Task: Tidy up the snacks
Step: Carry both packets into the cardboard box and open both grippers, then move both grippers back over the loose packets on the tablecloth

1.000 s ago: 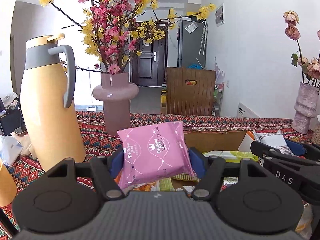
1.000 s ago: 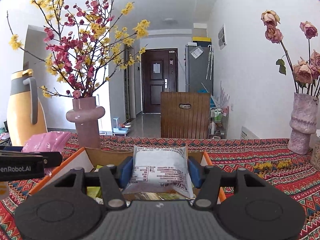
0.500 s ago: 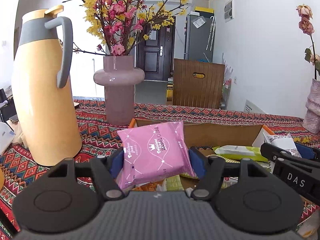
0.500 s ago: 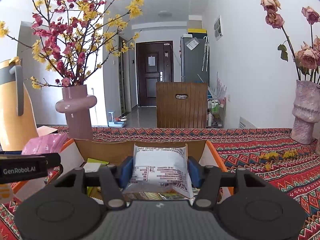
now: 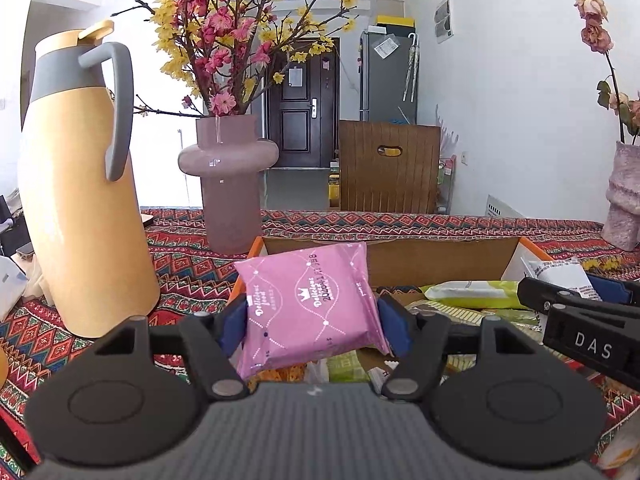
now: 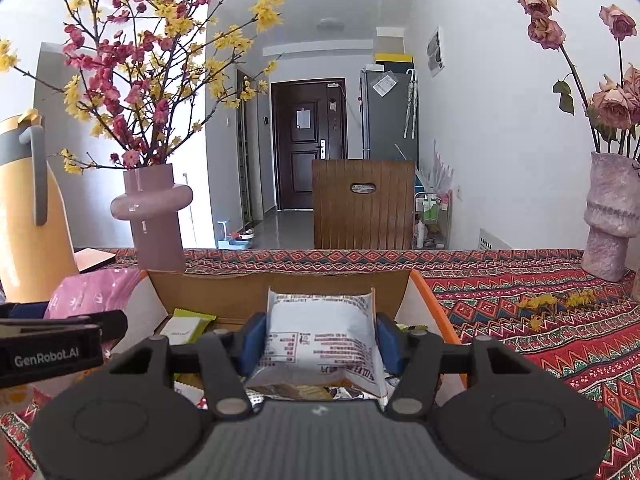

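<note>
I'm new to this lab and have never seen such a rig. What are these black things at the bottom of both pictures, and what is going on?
They are two hand-held grippers, one in each of a person's hands; no robot arm is involved. Each picture comes from a wide-angle camera on one gripper, looking forward along its fingers.

In the left wrist view, the left gripper is shut on a pink snack packet. In the right wrist view, the right gripper is shut on a white snack packet.

Both are over an open cardboard box with other snacks inside. It sits on a patterned tablecloth, beside a yellow jug and a pink vase of flowers.
</note>
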Available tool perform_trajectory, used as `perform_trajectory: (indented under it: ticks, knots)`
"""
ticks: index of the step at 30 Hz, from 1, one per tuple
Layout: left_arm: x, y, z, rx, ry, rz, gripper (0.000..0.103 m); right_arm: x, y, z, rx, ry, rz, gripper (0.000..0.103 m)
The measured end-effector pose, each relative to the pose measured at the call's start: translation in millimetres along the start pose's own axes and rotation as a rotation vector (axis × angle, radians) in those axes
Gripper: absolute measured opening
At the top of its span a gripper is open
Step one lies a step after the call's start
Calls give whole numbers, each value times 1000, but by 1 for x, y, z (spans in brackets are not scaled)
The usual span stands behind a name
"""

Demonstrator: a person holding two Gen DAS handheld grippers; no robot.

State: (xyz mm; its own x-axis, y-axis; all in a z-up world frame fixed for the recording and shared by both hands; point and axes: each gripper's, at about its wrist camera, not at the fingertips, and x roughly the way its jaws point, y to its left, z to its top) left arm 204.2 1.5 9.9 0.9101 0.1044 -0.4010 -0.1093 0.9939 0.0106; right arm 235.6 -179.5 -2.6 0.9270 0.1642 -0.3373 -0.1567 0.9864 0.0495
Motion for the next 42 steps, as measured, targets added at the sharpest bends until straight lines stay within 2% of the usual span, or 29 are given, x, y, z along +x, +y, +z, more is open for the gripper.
perform_trajectory:
  ticks: [3, 4, 5, 6, 7, 8, 13, 25, 29, 33, 36, 42]
  knots:
    - [-2, 3, 0, -11, -15, 6, 77, 0, -1, 0, 6, 13, -14, 64]
    - [-4, 4, 1, -15, -24, 12, 81, 0, -2, 0, 7, 13, -17, 65]
    - [-5, 5, 2, -21, -30, 15, 87, -1, -3, 0, 13, 15, -20, 73]
    - [-7, 6, 2, -26, -37, 20, 90, -3, -5, 1, 23, 9, -25, 88]
    - [-9, 6, 2, -31, -43, 25, 99, -5, -6, 1, 30, 1, -29, 95]
    - [-10, 7, 3, -37, -52, 32, 103, -9, -8, 1, 40, -11, -36, 103]
    - [-16, 9, 5, -57, -77, 37, 103, -18, -15, 4, 71, -35, -28, 103]
    - [-20, 10, 4, -62, -80, 34, 103, -26, -14, 7, 62, -51, -26, 103]
    - [-28, 13, 10, -84, -76, 80, 103, -38, -17, 14, 66, -73, -9, 103]
    - [-49, 20, 19, -100, -82, 64, 103, -56, -18, 20, 47, -70, 14, 103]
    - [-67, 26, 23, -108, -86, 23, 103, -70, -17, 20, 36, -65, 28, 103]
    - [-95, 30, 15, -47, -82, -16, 103, -102, -15, 11, 1, -69, 42, 103]
